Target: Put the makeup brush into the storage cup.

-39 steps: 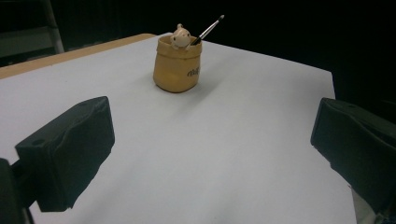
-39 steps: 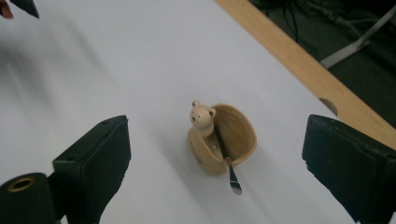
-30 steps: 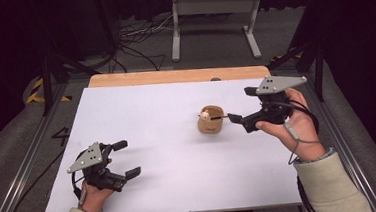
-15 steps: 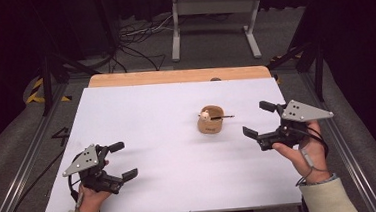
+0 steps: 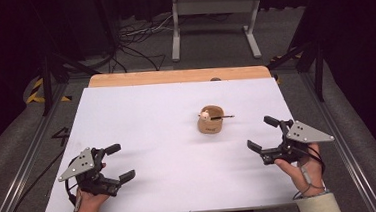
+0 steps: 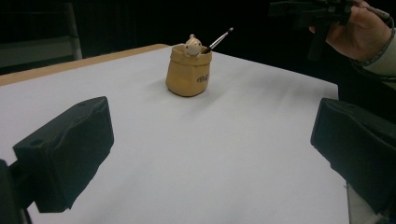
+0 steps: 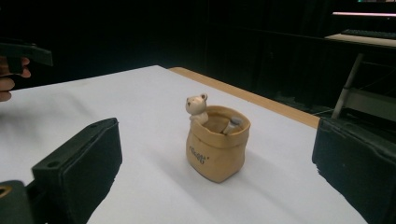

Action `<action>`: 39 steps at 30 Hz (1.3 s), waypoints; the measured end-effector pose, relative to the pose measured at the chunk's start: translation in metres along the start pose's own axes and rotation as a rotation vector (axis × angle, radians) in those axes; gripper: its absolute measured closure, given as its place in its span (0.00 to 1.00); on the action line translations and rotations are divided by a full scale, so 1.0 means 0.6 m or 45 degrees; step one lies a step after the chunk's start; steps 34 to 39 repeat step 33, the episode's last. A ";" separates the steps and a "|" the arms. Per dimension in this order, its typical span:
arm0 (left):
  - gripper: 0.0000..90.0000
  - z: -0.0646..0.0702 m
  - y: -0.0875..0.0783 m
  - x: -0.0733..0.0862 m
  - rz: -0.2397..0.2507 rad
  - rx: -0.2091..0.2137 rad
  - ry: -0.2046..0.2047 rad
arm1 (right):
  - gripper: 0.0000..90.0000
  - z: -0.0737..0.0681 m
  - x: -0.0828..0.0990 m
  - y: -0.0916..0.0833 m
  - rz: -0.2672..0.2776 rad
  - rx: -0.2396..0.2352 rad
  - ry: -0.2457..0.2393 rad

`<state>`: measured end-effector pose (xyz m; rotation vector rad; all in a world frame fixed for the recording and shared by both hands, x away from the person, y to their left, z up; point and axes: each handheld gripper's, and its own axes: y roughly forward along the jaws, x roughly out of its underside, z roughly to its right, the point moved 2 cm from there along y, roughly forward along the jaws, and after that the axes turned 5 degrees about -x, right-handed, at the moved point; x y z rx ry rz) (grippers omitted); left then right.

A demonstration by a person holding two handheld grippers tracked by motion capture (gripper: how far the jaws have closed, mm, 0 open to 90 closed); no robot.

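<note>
Both grippers wide, empty. Right gripper (image 5: 269, 133) has pulled back from the sack-shaped pot (image 5: 209, 121); brush (image 5: 223, 117) left inside. Left gripper (image 5: 118, 163) unmoved. Pot lettering unreadable.

High view overhead; claw views low (opposite sides), sharing pot (image 5: 210, 121).
</note>
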<state>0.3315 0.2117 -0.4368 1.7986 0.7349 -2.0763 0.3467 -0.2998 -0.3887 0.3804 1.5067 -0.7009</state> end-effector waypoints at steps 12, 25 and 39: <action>0.00 -0.008 -0.003 0.019 0.020 -0.044 -0.012 | 0.02 -0.008 0.066 0.003 -0.019 -0.004 0.003; 0.00 -0.018 0.001 0.033 0.022 -0.063 -0.057 | 0.02 -0.008 0.104 0.015 -0.081 -0.001 0.033; 0.00 -0.018 0.001 0.032 0.015 -0.068 -0.039 | 0.02 -0.009 0.101 0.014 -0.061 0.011 0.031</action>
